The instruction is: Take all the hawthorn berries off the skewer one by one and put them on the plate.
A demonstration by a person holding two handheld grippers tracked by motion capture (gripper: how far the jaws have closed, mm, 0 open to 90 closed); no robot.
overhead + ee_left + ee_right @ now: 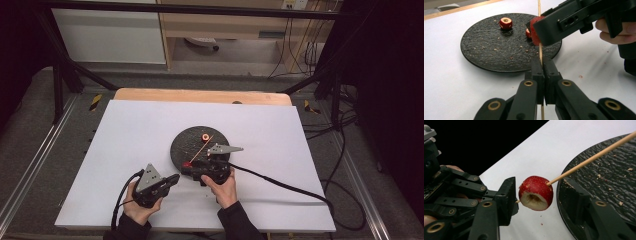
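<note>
One black plate point(186, 145) on white tabletop point(130, 145)

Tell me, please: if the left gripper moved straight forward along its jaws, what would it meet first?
Probably the red fruit threaded on the skewer that the left gripper clamps. The right gripper straddles that fruit, so it might touch nearly together; depth is unclear. The black plate lies beyond.

Red cored fruits point(506, 23): three, one threaded on the skewer. Wooden skewer point(594, 157): one. Black round plate point(481, 47): one. Tongs point(172, 179): two pairs.
</note>
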